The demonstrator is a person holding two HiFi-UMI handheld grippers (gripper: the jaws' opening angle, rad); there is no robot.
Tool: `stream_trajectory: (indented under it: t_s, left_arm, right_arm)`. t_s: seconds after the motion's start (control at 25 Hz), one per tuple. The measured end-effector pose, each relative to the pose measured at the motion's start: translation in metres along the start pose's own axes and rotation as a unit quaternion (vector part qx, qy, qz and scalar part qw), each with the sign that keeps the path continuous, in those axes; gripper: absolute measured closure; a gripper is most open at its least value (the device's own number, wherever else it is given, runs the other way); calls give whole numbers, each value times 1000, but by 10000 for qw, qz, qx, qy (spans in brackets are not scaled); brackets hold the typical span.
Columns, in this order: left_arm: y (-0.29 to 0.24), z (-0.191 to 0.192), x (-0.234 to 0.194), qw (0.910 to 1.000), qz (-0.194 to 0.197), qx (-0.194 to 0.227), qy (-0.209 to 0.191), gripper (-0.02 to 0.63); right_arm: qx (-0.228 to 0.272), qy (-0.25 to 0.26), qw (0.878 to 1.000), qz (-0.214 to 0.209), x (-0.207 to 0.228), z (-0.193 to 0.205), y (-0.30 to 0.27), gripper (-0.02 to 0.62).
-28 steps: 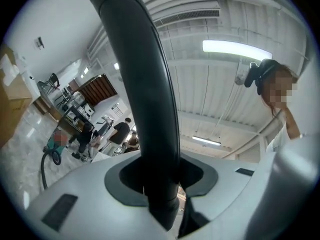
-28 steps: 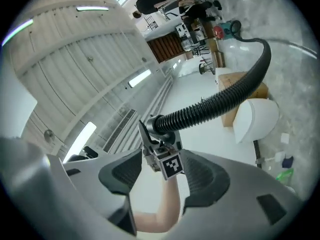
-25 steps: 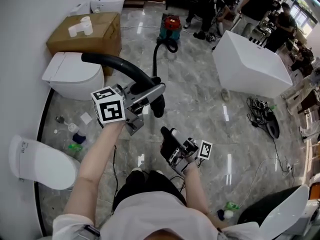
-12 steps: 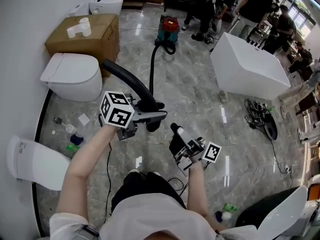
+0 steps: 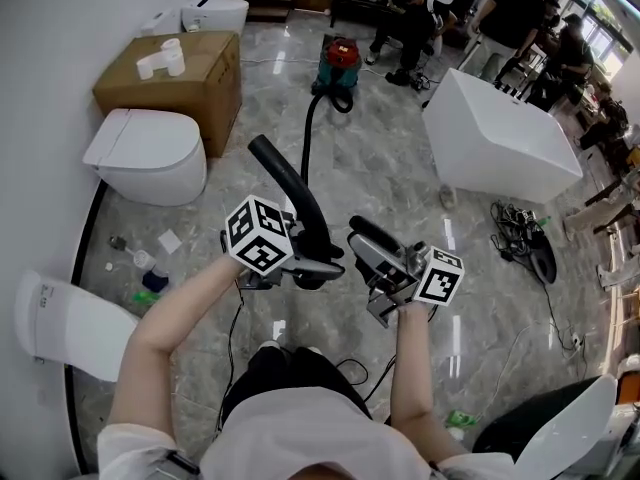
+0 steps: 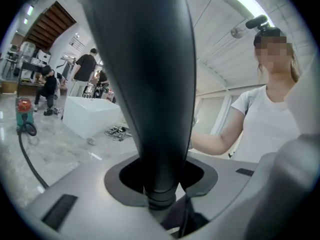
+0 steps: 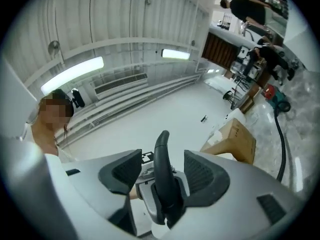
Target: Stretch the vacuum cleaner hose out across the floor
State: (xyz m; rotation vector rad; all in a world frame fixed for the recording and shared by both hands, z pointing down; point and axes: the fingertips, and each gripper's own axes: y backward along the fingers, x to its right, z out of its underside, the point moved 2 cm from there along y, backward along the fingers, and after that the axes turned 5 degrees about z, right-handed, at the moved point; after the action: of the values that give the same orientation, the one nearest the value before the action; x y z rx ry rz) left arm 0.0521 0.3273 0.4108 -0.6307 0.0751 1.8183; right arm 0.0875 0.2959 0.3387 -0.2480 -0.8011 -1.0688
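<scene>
By the wall on the far left stands a white toilet point(image 5: 150, 153), with a brown box point(image 5: 175, 78) beyond it. Next comes my left gripper point(image 5: 318, 265). Its jaws are clamped on the stiff black end of the hose point(image 5: 290, 183). In the left gripper view that tube point(image 6: 150, 84) fills the notch between my jaws point(image 6: 161, 181) and rises past the camera. In the head view the stiff end curves off from my grip toward the upper left. The thinner, flexible part point(image 5: 306, 133) lies on the grey floor point(image 5: 390, 168) and leads to the red and teal vacuum point(image 5: 340, 56), which stands well apart from me.

My right gripper point(image 5: 362, 243) is just beside the left, tips turned toward it. Its jaws stand apart. In the right gripper view the hose end point(image 7: 161, 144) shows upright between my two pads point(image 7: 162, 170), with a gap on each side, touching neither. The same view catches the vacuum point(image 7: 275, 96) and the hose point(image 7: 283, 149) trailing from it over the floor.

Further right sits a white tub point(image 5: 500, 133), and a tangle of cables point(image 5: 525, 233) lies near its foot. People point(image 5: 510, 8) stand beyond it.
</scene>
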Motion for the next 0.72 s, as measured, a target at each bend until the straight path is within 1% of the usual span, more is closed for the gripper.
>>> stream_trajectory:
  t_s: [0.08, 0.16, 0.24, 0.32, 0.4, 0.52, 0.56, 0.6, 0.64, 0.72]
  left_arm:
    - [-7, 5, 7, 9995, 190, -254, -10, 449]
    - [-12, 8, 12, 9982, 337, -502, -39, 449]
    - [-17, 11, 15, 9963, 476, -708, -22, 449]
    - [-21, 13, 18, 9943, 645, -845, 11, 449]
    - [-25, 13, 20, 9926, 788, -928, 33, 449]
    - [-28, 14, 21, 9908, 871, -1035, 87, 449]
    - [-29, 15, 20, 9903, 869, -1075, 110, 449]
    - [-29, 15, 19, 9900, 857, -1114, 128, 449]
    - [-30, 16, 19, 9897, 841, -1150, 133, 449]
    - [-30, 18, 17, 9895, 802, -1196, 123, 449]
  right_arm:
    - [-518, 323, 9981, -76, -7, 5, -9, 344]
    - [-1045, 614, 9926, -35, -9, 16, -18, 344]
    - [-1408, 822, 9866, 21, -9, 25, -24, 344]
    - [-1501, 840, 9851, 21, -8, 30, -30, 344]
    - [-1474, 787, 9859, 12, -7, 33, -34, 344]
    - [-1510, 834, 9850, 95, -4, 38, -35, 345]
    - [-1544, 885, 9840, 128, -4, 38, -35, 355]
    - [-1574, 926, 9831, 150, -4, 39, -34, 399]
    - [-1592, 932, 9827, 171, -5, 40, -34, 414]
    - [-1566, 901, 9833, 215, -4, 40, -34, 420]
